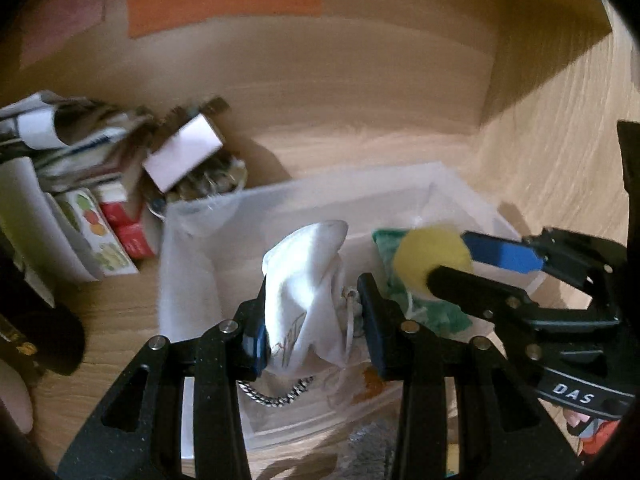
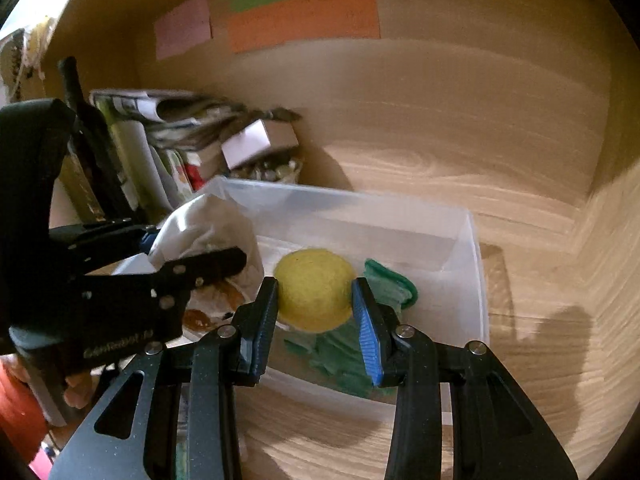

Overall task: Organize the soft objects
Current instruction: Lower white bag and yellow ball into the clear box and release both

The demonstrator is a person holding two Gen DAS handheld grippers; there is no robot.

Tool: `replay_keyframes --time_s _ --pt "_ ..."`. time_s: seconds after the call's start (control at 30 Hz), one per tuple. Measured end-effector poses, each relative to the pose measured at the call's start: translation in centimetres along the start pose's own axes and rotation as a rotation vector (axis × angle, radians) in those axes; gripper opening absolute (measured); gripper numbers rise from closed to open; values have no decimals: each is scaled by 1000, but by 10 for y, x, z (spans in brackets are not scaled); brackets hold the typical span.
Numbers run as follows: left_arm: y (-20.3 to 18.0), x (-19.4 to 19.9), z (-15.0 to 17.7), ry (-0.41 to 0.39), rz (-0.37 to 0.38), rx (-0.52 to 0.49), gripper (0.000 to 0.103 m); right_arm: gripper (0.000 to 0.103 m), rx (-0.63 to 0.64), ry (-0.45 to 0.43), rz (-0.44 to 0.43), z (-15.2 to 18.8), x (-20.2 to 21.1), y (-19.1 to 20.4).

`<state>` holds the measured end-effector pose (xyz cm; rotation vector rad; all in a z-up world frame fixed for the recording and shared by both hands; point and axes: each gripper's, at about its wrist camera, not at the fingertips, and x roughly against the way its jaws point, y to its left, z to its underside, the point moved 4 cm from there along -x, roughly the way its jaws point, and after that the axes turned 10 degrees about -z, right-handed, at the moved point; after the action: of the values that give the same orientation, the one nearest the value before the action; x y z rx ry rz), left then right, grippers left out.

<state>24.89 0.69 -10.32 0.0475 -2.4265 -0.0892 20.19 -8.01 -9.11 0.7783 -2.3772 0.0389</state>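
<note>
Your right tool (image 2: 314,312) is clamped on a fuzzy yellow felt ball (image 2: 312,288), round and matte, held above the translucent plastic bin (image 2: 476,264) on the wood-grain bench (image 2: 520,360). Your left tool (image 1: 312,320) pinches a crumpled white cloth pouch (image 1: 308,280), soft and creased, over the bin's left half. A rumpled green cloth (image 2: 384,284) lies inside the bin, beneath the ball.

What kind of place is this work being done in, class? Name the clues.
Probably a wooden shelf or cupboard at home: wood-grain walls close in the back and side, paper labels are stuck on the back, and a clear plastic bin sits beside stacked boxes and papers.
</note>
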Motion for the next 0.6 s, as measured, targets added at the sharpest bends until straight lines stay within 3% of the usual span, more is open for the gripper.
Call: replay_keyframes --time_s 0.3,0.6 --pt "-5 -4 7 43 -11 -23 48 36 3 40 55 6 -10 -8" --pt "8 26 -4 -41 -26 13 71 58 -11 -40 58 -1 15 -10"
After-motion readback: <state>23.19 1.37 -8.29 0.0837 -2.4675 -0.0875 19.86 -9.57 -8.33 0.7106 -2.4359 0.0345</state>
